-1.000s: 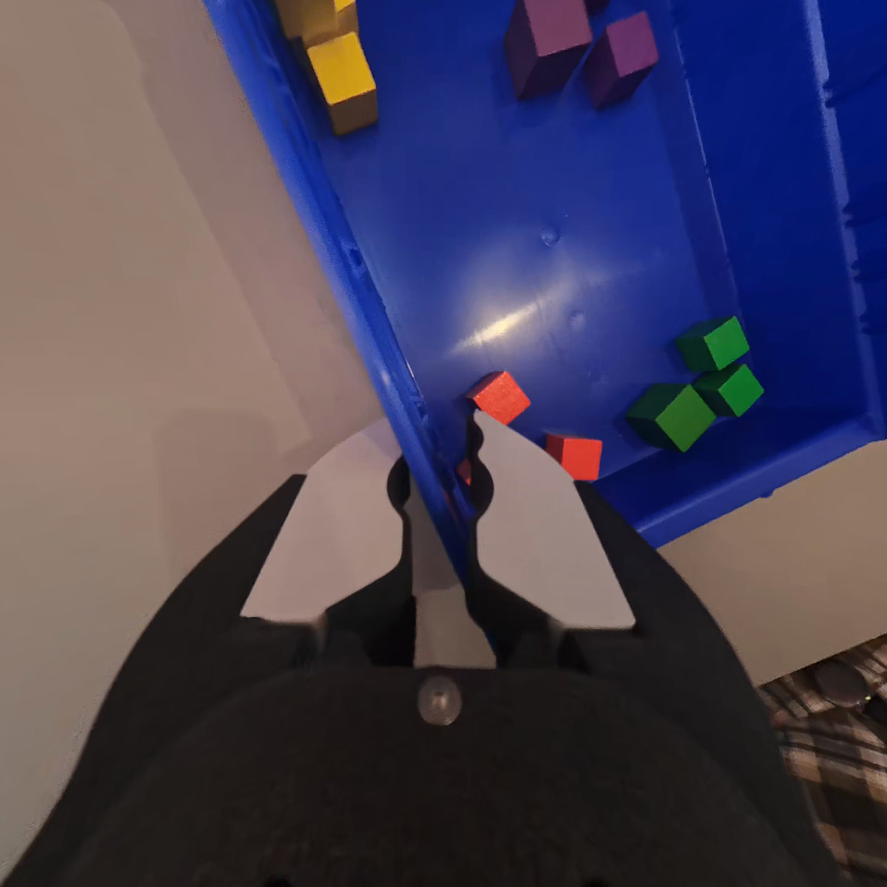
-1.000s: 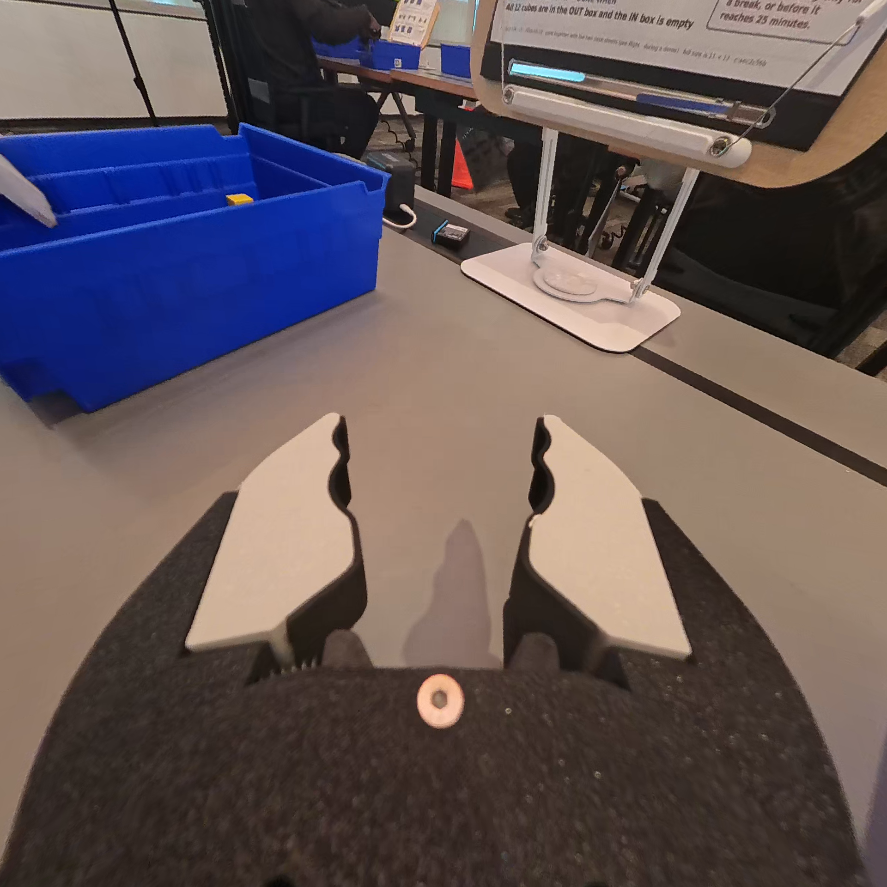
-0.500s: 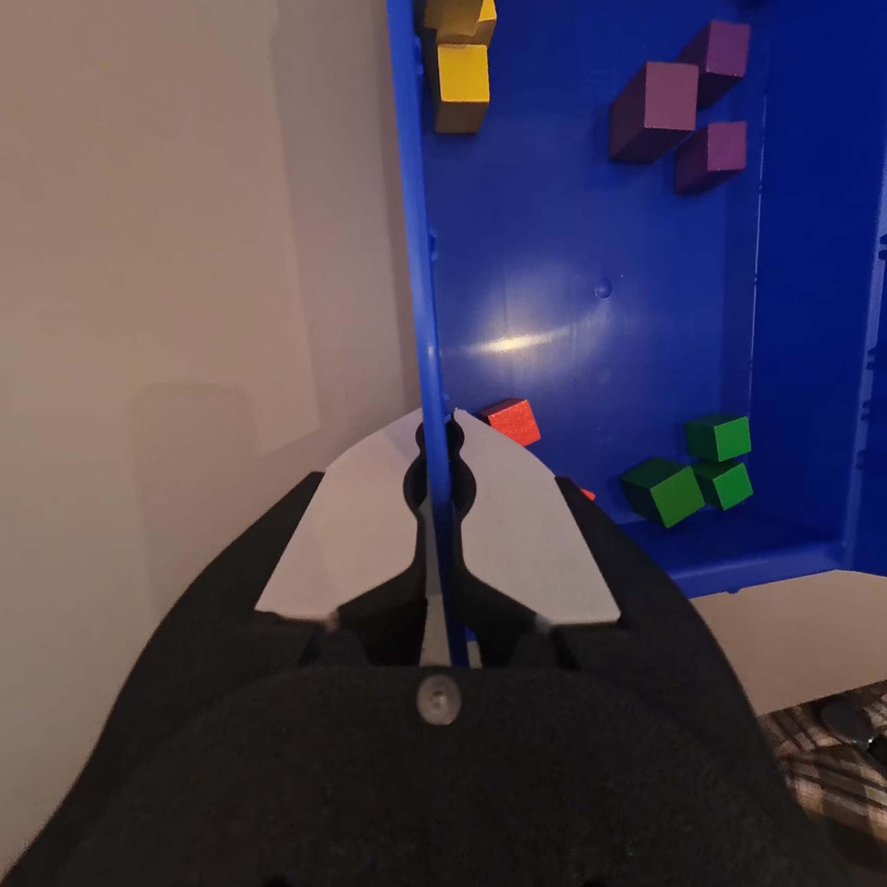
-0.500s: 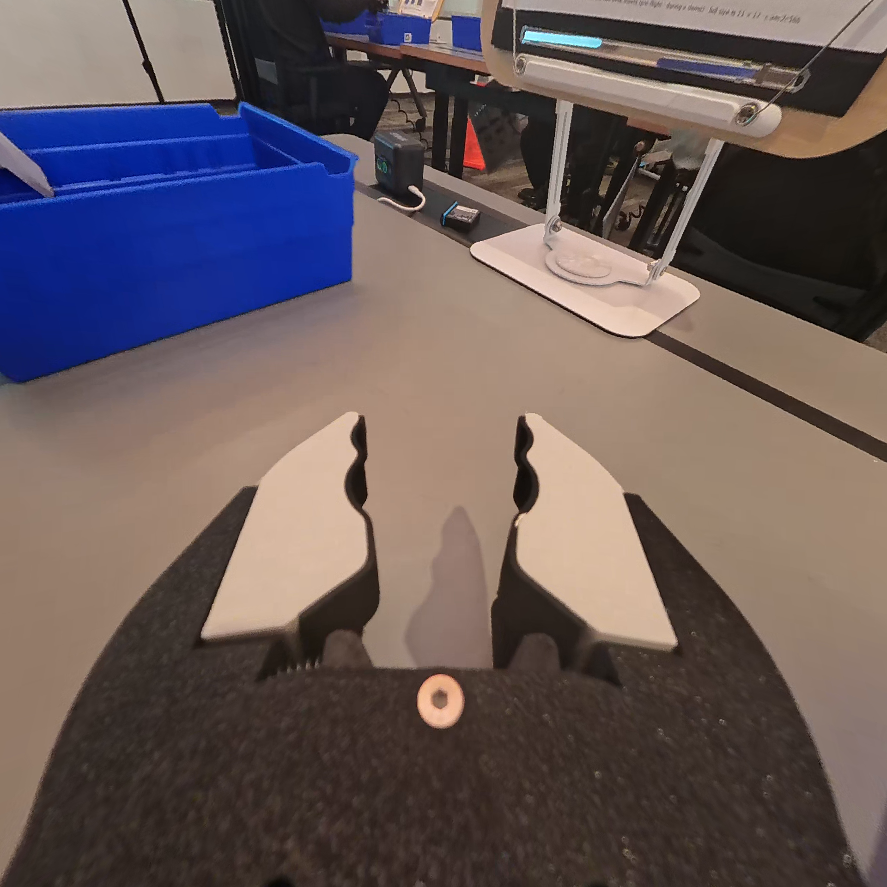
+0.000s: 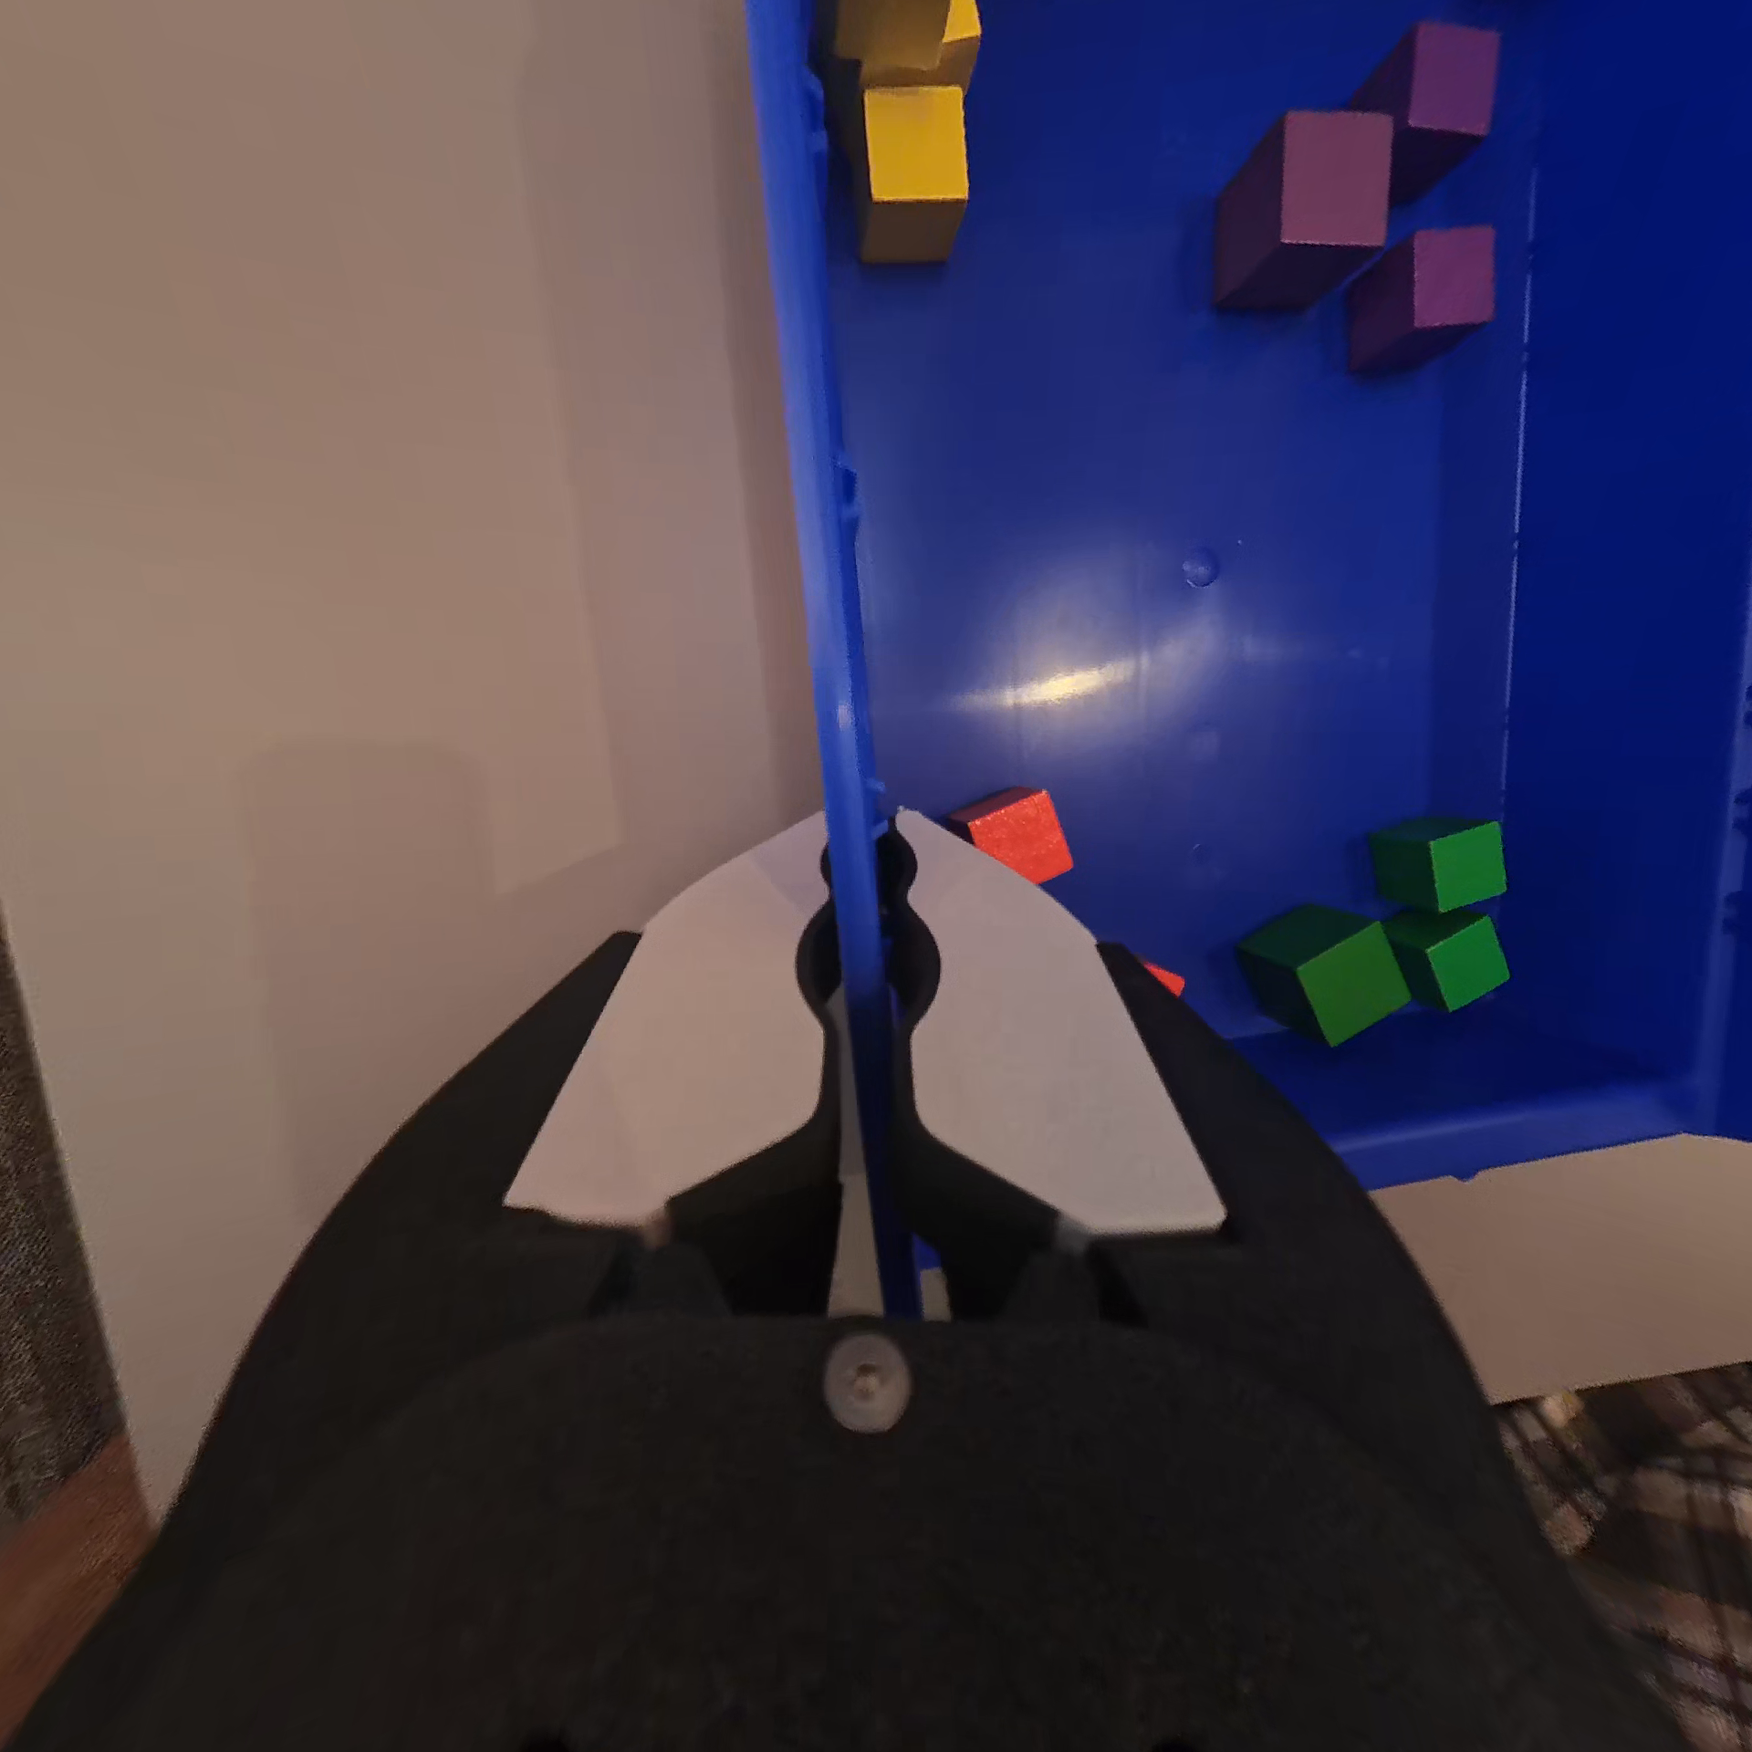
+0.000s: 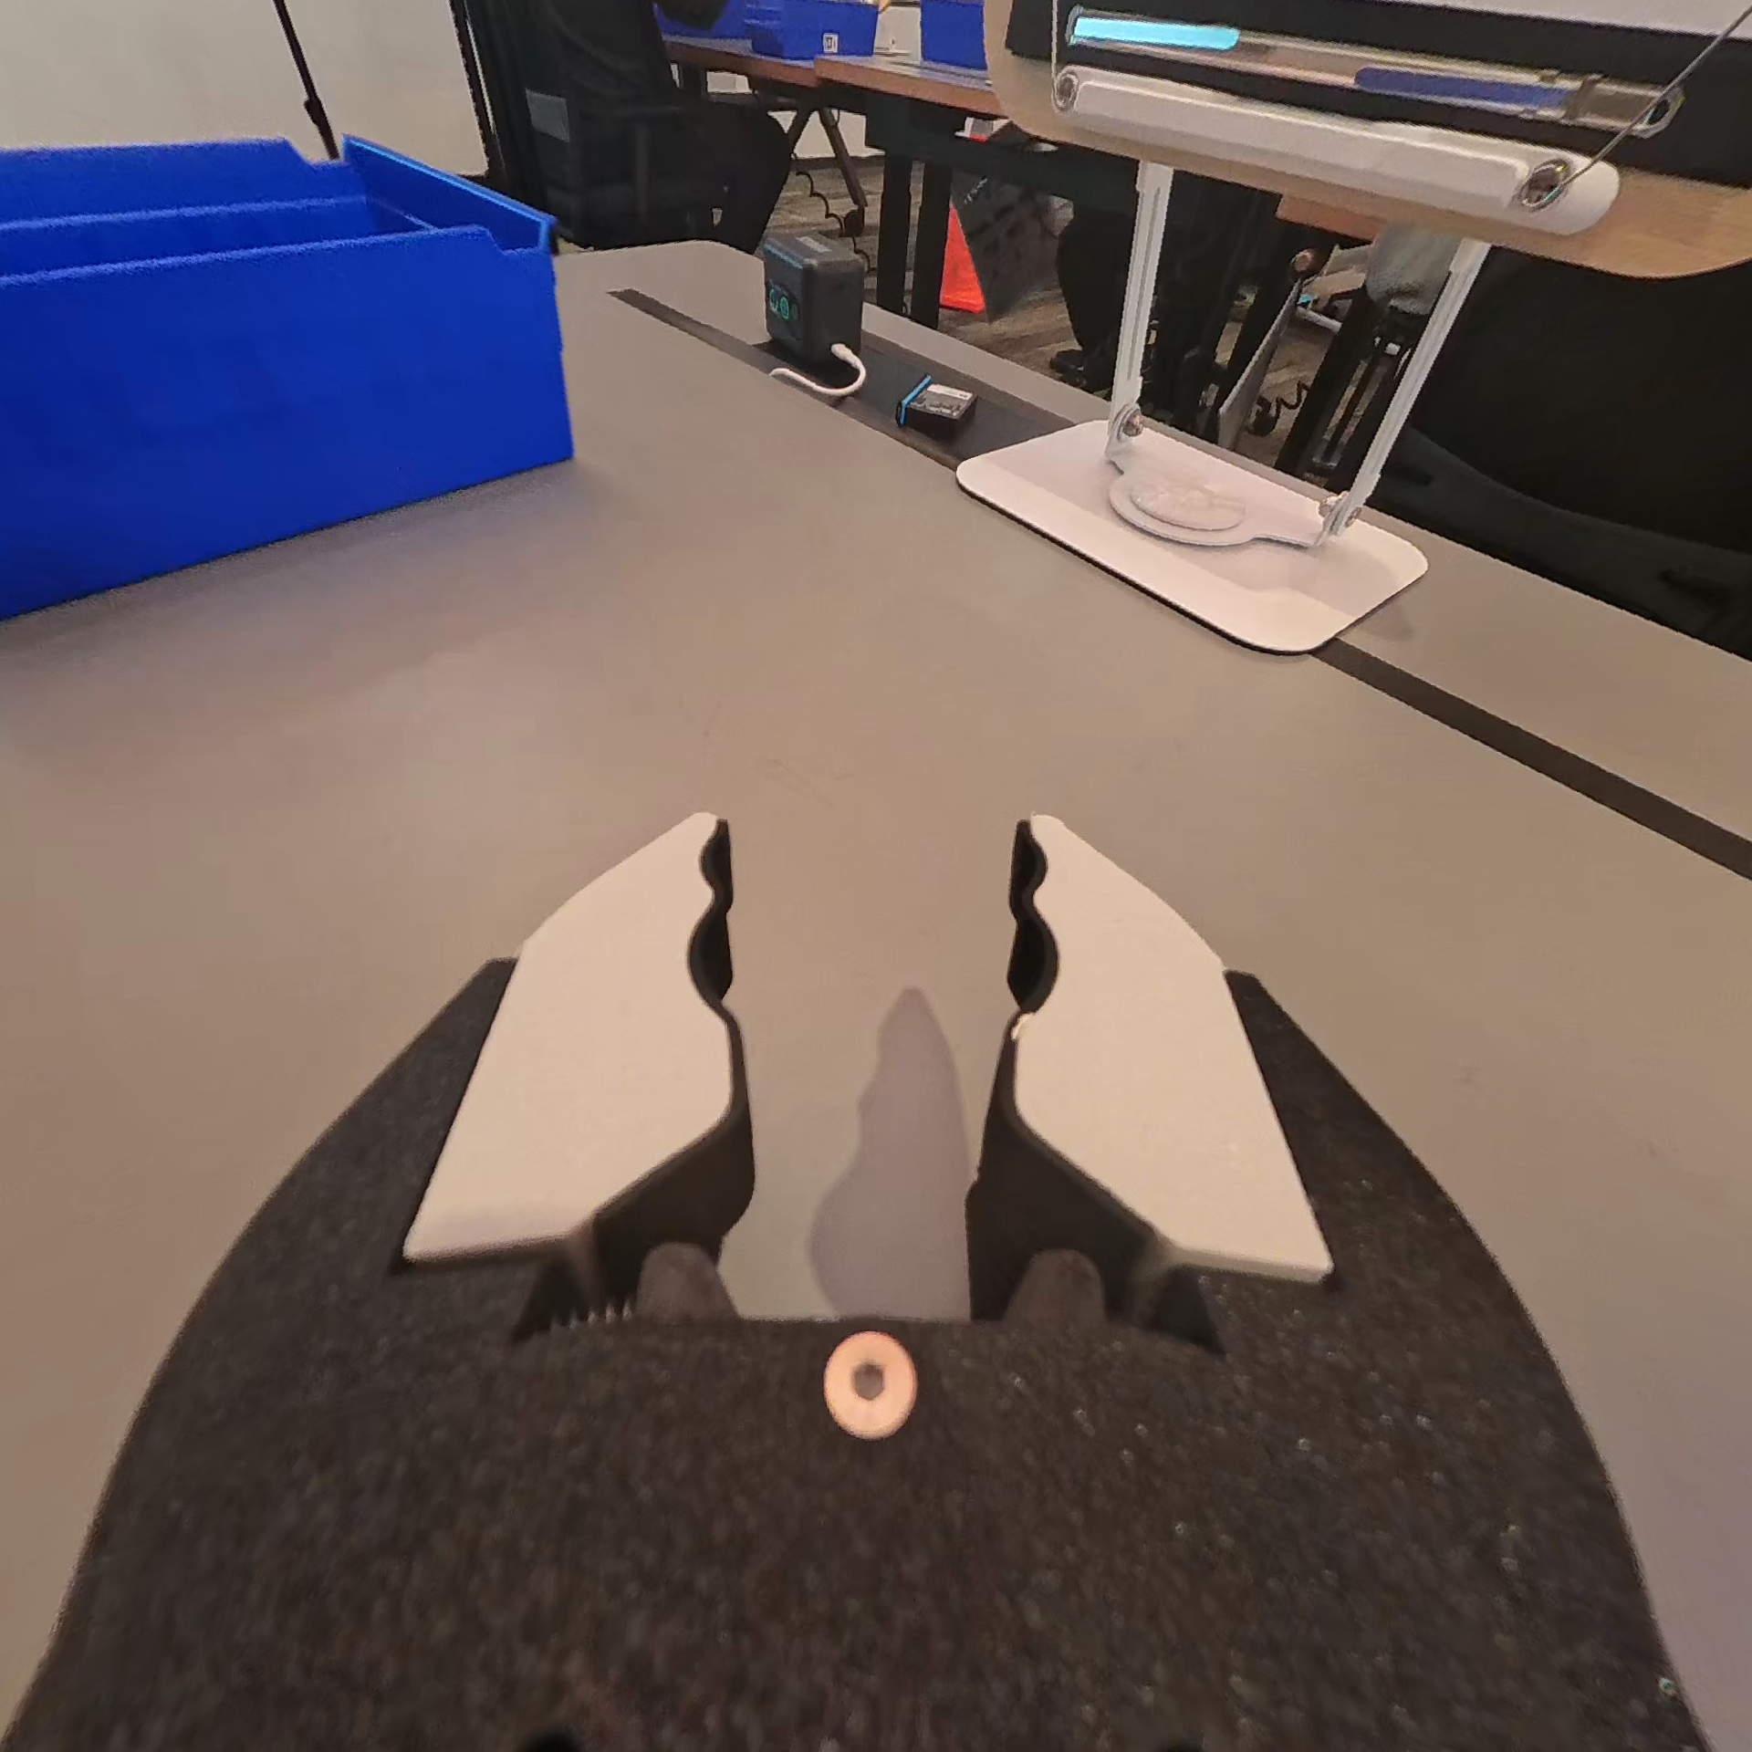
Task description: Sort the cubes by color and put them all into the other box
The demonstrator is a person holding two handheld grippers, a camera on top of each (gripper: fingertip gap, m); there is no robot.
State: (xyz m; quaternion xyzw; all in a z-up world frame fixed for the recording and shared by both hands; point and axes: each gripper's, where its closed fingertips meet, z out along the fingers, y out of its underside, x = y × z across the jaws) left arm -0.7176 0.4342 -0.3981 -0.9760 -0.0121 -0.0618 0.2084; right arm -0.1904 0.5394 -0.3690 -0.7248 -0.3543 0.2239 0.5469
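Note:
My left gripper (image 5: 861,834) is shut on the left wall of the blue box (image 5: 844,588), seen from above. Inside the box lie yellow cubes (image 5: 915,142) at the far left, purple cubes (image 5: 1337,190) at the far right, green cubes (image 5: 1346,981) at the near right and a red cube (image 5: 1019,839) beside my right finger; a second red cube (image 5: 1164,978) is mostly hidden behind that finger. My right gripper (image 6: 870,830) is open and empty, low over the grey table (image 6: 853,664). A blue box (image 6: 265,379) stands to its far left.
A white stand (image 6: 1195,550) holding a board sits at the back right of the table. A small black device (image 6: 813,299) with a white cable and a small black block (image 6: 939,408) lie along the table's dark seam. The table's near edge and a plaid cloth (image 5: 1612,1479) show below the box.
My left gripper has closed onto the box wall, and the box has swung straight in the view. My right gripper has narrowed a little and turned right, so the blue box slid left.

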